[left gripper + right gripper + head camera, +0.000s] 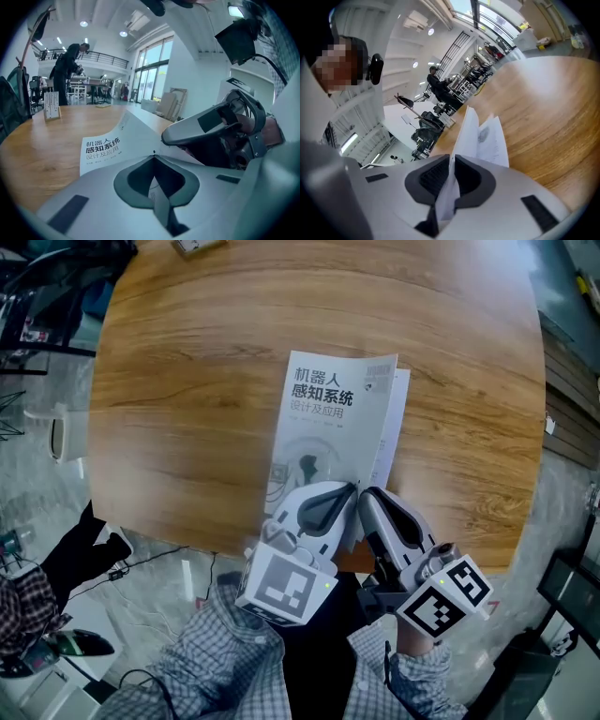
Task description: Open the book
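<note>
Paper is being pinched in both claws. A thin sheet at the near edge of the book is being gripped by the right gripper, with its jaws almost together on it. The sheet is being held up on edge, with a printed page fanning open just beside it. Another sheet is being clamped by the left gripper, whose jaws are being pressed shut on it just below the white cover with its dark title. In the head view the two grippers are being held side by side at the book's near right corner. The book is being supported by the wooden table, close to its near edge, with the cover being held clear of the pages along its right side.
</note>
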Demonstrator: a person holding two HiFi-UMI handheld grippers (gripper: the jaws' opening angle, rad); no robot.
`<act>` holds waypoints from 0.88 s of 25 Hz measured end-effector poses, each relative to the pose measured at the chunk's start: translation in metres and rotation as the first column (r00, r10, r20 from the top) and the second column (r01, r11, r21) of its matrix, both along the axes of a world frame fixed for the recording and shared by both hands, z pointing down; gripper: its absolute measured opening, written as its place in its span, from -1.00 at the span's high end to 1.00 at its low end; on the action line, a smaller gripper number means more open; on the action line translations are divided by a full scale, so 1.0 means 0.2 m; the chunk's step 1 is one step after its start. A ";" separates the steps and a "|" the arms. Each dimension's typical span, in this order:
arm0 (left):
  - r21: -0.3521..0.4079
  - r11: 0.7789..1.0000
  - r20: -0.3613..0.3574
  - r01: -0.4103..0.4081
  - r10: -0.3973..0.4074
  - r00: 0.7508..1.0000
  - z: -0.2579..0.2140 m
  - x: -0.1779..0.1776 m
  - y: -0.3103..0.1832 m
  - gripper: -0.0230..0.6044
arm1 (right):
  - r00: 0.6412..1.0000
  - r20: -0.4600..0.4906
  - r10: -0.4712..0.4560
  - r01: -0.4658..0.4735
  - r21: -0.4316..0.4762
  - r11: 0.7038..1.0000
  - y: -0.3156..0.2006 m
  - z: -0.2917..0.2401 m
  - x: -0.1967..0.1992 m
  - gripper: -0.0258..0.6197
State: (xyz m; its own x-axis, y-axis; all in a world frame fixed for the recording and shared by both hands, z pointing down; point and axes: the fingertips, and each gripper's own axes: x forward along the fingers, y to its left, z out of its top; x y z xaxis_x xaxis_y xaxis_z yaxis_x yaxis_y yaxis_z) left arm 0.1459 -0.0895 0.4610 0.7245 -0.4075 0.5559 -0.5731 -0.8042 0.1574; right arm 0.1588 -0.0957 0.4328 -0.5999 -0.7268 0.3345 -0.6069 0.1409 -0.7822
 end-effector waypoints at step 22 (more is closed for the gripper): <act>0.104 0.988 -0.034 0.115 -0.112 0.993 -0.27 -0.45 -0.09 0.93 | 0.940 -0.201 -0.274 0.303 0.128 0.944 -0.09 -0.27 -0.60 0.85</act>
